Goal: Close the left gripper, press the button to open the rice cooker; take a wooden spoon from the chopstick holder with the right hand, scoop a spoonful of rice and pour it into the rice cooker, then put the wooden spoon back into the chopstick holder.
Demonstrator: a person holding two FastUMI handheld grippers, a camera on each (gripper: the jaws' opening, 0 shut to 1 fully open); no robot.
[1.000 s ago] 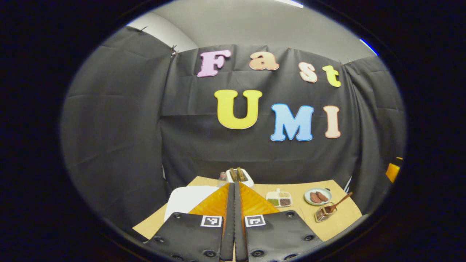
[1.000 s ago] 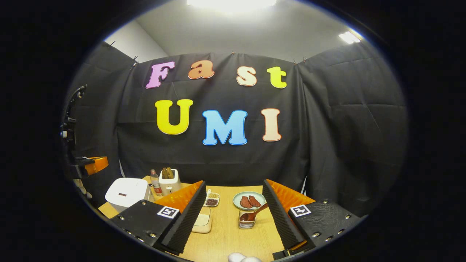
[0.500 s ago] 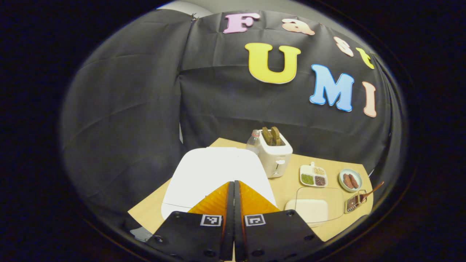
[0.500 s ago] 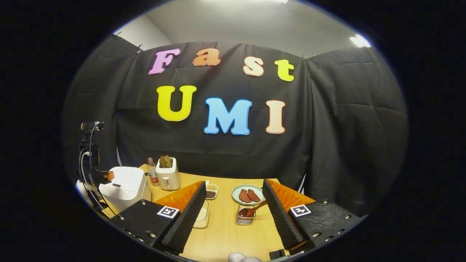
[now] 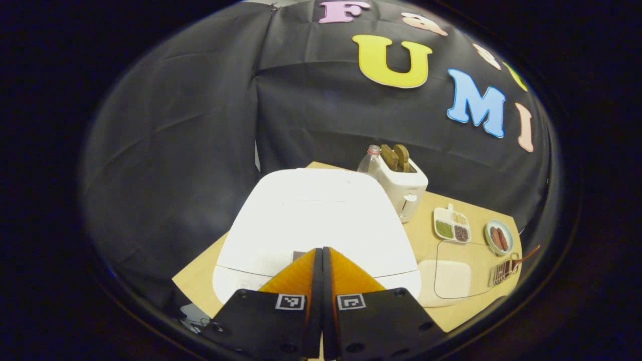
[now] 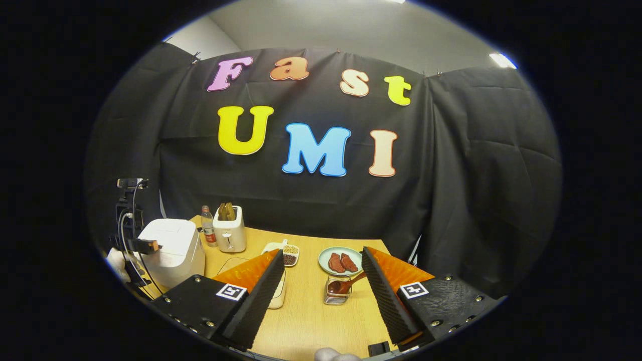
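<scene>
Left gripper (image 5: 321, 253), fingers pressed together, hovers at the front edge of the closed white rice cooker (image 5: 316, 215). Right gripper (image 6: 321, 260) hangs spread apart over the worktop (image 6: 311, 321); beyond, the wooden spoon (image 6: 343, 286) sits in its chopstick holder (image 6: 336, 296).

A staged recording booth: black cloth wall (image 6: 451, 165) behind a kitchenware-laden table (image 6: 311, 311).

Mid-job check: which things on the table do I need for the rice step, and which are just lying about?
Needed: white rice cooker, lid shut; wooden spoon in the slatted chopstick holder; clear rice container; shut left gripper; open right gripper.

Lying about: white toaster, plastic bottle, divided grain dish, plate of brown pieces.
</scene>
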